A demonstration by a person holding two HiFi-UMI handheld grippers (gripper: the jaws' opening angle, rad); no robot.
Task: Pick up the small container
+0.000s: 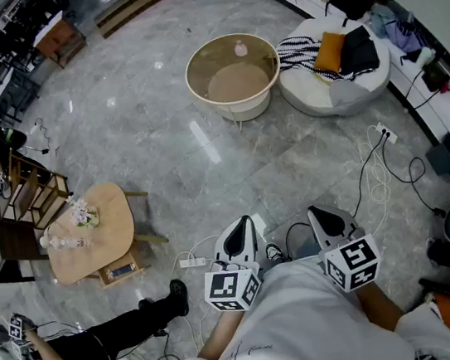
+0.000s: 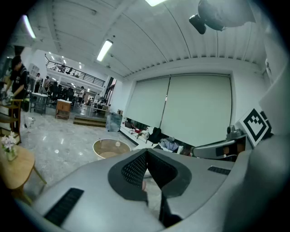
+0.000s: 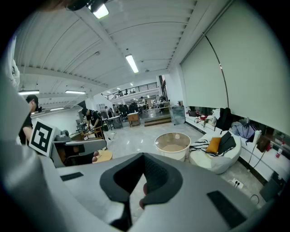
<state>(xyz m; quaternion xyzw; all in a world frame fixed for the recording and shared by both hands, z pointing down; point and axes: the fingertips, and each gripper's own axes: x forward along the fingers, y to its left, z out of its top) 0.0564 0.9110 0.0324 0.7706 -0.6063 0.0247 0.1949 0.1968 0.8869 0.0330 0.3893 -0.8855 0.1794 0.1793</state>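
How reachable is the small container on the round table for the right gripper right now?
Probably not yet. The right gripper is shut and held near the person's body, while the small container sits on the round table across the floor. Nothing blocks the way; walking closer should do.

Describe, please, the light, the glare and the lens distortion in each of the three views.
Head view: even light, sharp; white glare streaks lie on the polished floor, and the room's edges curve. Left gripper view: strong fisheye, dark corners, the ceiling lamp blown out. Right gripper view: the same fisheye and dark corners, a bright strip light, the round table in focus.
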